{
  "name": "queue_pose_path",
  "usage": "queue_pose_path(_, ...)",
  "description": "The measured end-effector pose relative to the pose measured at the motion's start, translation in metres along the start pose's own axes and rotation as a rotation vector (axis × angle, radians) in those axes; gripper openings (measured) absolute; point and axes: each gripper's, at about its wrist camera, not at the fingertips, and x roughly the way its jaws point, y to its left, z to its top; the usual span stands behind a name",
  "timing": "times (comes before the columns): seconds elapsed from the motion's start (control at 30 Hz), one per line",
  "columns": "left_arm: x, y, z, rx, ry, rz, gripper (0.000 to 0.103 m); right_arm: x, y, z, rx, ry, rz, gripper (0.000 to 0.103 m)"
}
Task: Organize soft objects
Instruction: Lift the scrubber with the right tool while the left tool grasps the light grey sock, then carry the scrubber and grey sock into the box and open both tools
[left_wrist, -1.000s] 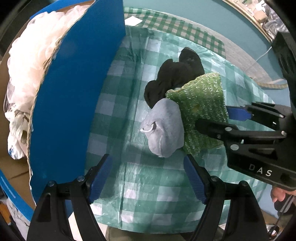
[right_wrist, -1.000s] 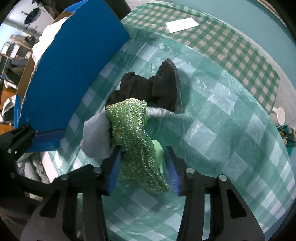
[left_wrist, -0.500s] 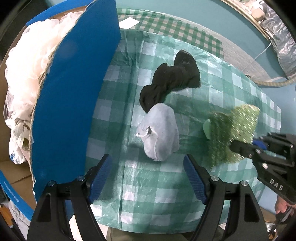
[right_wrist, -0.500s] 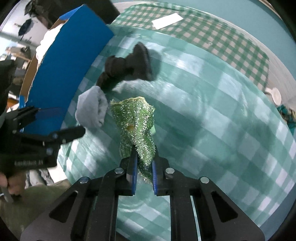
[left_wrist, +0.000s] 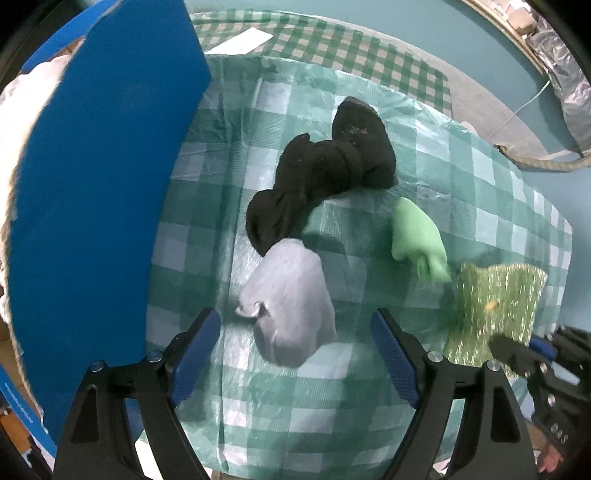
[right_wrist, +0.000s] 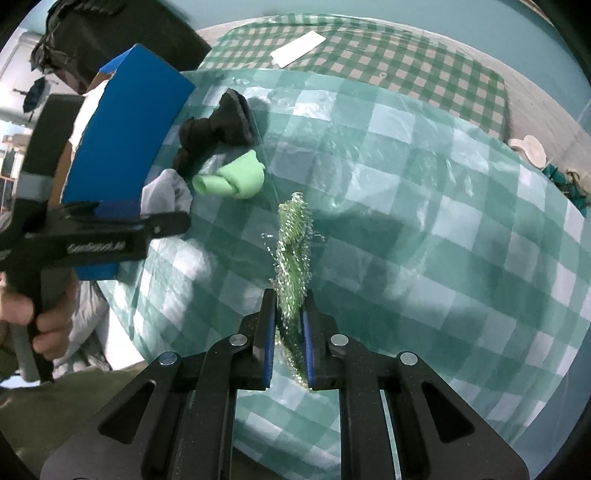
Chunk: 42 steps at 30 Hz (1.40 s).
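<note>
My right gripper (right_wrist: 289, 314) is shut on a glittery green scrub cloth (right_wrist: 293, 251) and holds it above the checked table; the cloth also shows in the left wrist view (left_wrist: 495, 306). My left gripper (left_wrist: 295, 350) is open, its fingers either side of a grey sock (left_wrist: 291, 299) lying on the table. A twisted black sock (left_wrist: 325, 177) lies just beyond the grey one. A light green rolled cloth (left_wrist: 417, 236) lies to the right of them, also in the right wrist view (right_wrist: 236, 177).
A blue board (left_wrist: 99, 192) stands upright at the table's left, with white bags (left_wrist: 14, 122) behind it. The table has a green checked plastic cover (right_wrist: 443, 229). A white card (right_wrist: 297, 48) lies at the far end.
My right gripper has pulled the glittery cloth away from the pile toward the right, which uncovered the light green cloth. My left gripper has moved closer to the grey sock.
</note>
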Motion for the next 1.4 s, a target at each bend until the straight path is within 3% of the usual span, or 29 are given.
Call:
queue_pose_path(0.07,0.003,0.000,0.003,-0.002,0.005,0.006,0.083,-0.001,-0.001,-0.003,0.003,-0.002,0.000,0.013)
queue_pose_path(0.13,0.006,-0.001,0.004,0.003,0.013,0.012,0.070,-0.002,-0.002,-0.006,0.005,-0.004,0.001,0.013)
queue_pose_path(0.2,0.011,-0.001,0.004,0.016,0.033,0.026,0.041,-0.001,-0.001,-0.008,0.008,-0.003,0.002,0.013)
queue_pose_path(0.3,0.012,-0.002,0.002,0.037,0.023,0.037,0.030,0.000,-0.001,-0.008,0.007,-0.001,0.008,0.013)
queue_pose_path(0.5,-0.004,-0.003,-0.013,0.088,-0.023,0.060,0.027,0.005,0.004,-0.005,-0.015,0.007,0.001,0.013)
queue_pose_path(0.83,-0.031,0.011,-0.036,0.091,-0.054,0.019,0.026,0.000,0.019,-0.001,-0.041,0.005,-0.037,0.009)
queue_pose_path(1.4,-0.078,0.025,-0.063,0.116,-0.131,-0.003,0.026,-0.041,0.051,-0.001,-0.030,-0.053,-0.072,0.008)
